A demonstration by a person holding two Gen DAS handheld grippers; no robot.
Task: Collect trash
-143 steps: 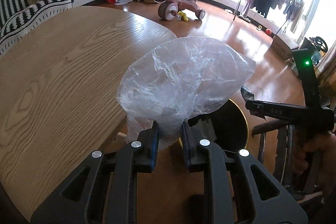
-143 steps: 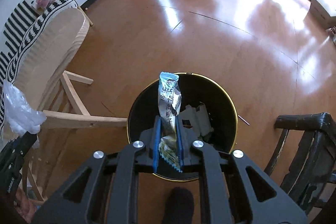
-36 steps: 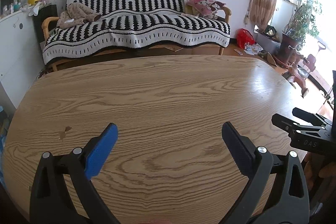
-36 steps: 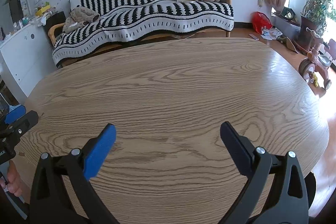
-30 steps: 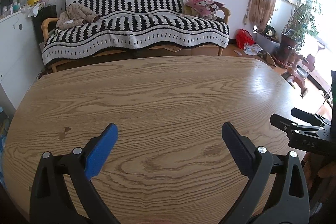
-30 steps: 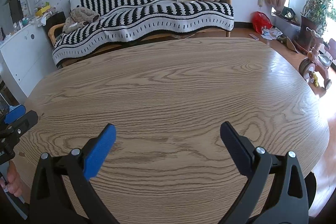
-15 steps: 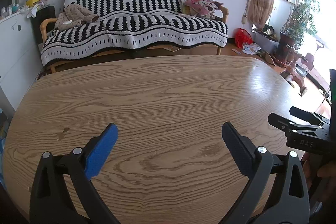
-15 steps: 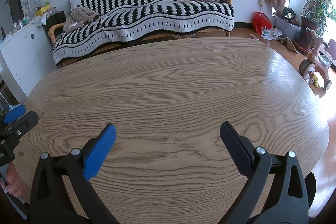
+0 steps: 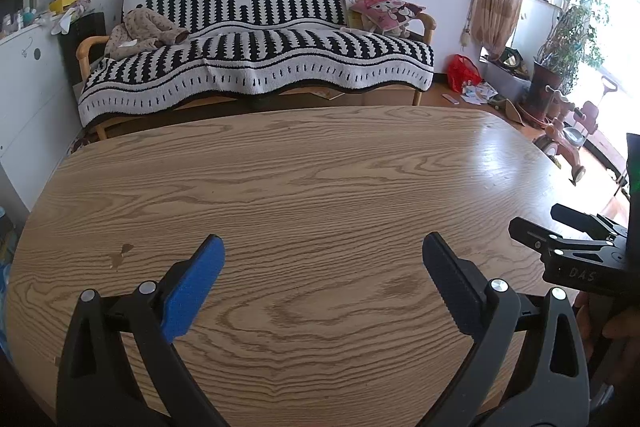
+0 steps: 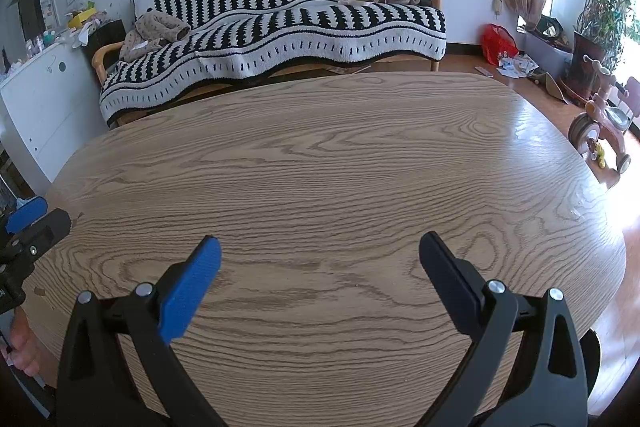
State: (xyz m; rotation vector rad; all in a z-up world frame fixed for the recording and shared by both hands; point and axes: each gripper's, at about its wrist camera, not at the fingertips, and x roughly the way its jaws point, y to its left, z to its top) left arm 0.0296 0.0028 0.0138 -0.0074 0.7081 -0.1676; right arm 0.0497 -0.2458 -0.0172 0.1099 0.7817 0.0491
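With jaws spread wide and holding nothing, the left claw (image 9: pixel 322 261) and right claw (image 10: pixel 320 259) hovered over a wooden desk (image 9: pixel 320 163) showing no trash ahead of either, suggesting collection was finished or the next move was a search elsewhere.

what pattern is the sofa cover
Black and white stripes on the sofa cover, clearest in the left wrist view.
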